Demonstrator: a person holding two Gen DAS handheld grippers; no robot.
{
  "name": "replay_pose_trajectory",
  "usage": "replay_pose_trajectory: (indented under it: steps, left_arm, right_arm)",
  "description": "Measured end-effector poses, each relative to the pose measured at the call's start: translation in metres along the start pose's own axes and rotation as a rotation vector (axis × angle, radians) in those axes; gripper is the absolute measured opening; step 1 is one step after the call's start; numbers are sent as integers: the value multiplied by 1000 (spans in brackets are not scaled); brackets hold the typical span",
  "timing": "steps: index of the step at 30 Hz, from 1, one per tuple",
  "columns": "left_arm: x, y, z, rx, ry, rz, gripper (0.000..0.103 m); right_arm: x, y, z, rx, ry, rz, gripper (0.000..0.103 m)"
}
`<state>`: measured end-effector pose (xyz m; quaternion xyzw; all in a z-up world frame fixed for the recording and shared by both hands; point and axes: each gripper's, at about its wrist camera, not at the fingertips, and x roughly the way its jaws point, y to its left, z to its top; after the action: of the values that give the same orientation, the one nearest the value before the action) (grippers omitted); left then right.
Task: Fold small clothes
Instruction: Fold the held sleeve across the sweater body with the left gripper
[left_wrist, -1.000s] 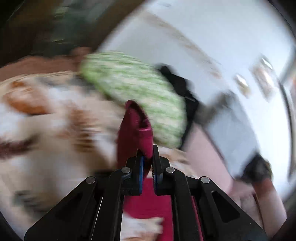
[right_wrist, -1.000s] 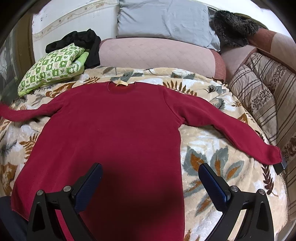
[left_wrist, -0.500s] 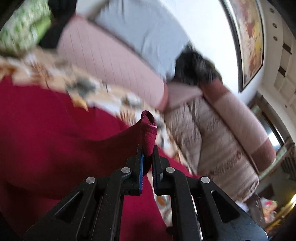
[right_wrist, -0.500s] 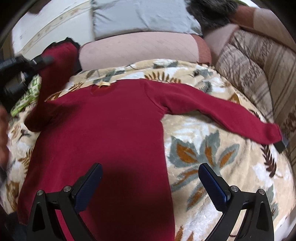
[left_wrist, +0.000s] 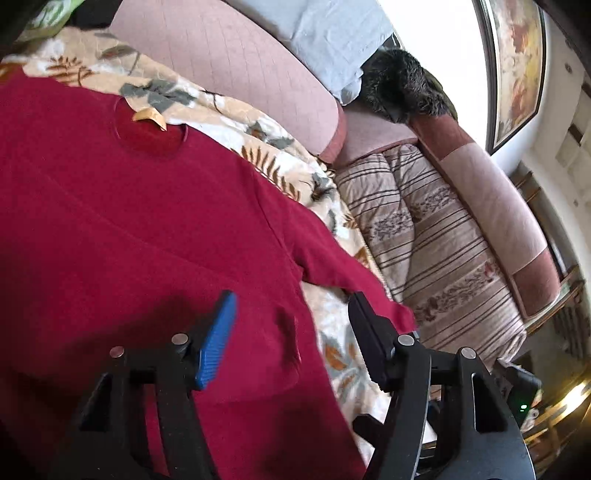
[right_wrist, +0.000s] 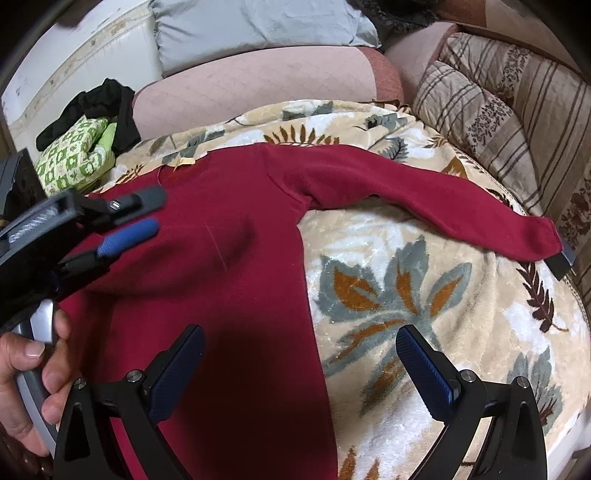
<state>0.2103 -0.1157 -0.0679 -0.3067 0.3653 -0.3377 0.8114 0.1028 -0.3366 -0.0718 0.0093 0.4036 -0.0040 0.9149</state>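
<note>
A dark red sweater (right_wrist: 229, 266) lies front up on a floral blanket (right_wrist: 406, 295), its collar label (left_wrist: 149, 116) at the far end. Its left sleeve (right_wrist: 177, 258) is folded across the chest. The right sleeve (right_wrist: 443, 210) stretches out to the right, cuff near the blanket's edge. My left gripper (right_wrist: 157, 210) hovers over the folded sleeve. Its jaws are opening and nothing is pinched between them; in the left wrist view (left_wrist: 291, 325) only sweater shows below. My right gripper (right_wrist: 301, 343) stands open above the sweater's right side seam, holding nothing.
A green patterned pillow (right_wrist: 74, 155) and a black garment (right_wrist: 103, 103) sit at the far left. A pink bolster (right_wrist: 258, 85) and grey pillow (right_wrist: 258, 26) line the back. A striped quilt (right_wrist: 517, 110) borders the right. A small dark object (right_wrist: 561, 258) lies by the right cuff. A person's hand (right_wrist: 29, 369) grips the left tool.
The left gripper carried the left sleeve's cuff from the far left over the sweater's chest, then opened and let it go. The right gripper stayed open and shifted slightly.
</note>
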Motion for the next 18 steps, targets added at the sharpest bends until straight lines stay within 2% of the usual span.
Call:
replay_pose_trajectory:
  steps: [3, 6, 8, 11, 15, 17, 18]
  left_arm:
    - [6, -5, -6, -18, 59, -46, 62]
    - [-11, -12, -9, 0, 37, -40, 62]
    - [-31, -13, -13, 20, 26, 4, 62]
    - [-64, -11, -28, 77, 22, 103, 62]
    - [-90, 12, -57, 50, -49, 165, 63]
    - [-86, 23, -68, 36, -33, 254, 63]
    - [-82, 26, -69, 15, -14, 273, 63]
  right_arm:
    - [0, -6, 0, 28, 2, -4, 102]
    - [-8, -20, 3, 77, -34, -18, 102]
    - [-14, -33, 8, 119, -56, -16, 102]
    - [-33, -73, 25, 214, -140, -33, 102]
    - [-49, -156, 44, 284, -233, -162, 102]
    - [-49, -201, 48, 318, -269, -187, 102]
    - [-48, -224, 49, 324, -286, -193, 102]
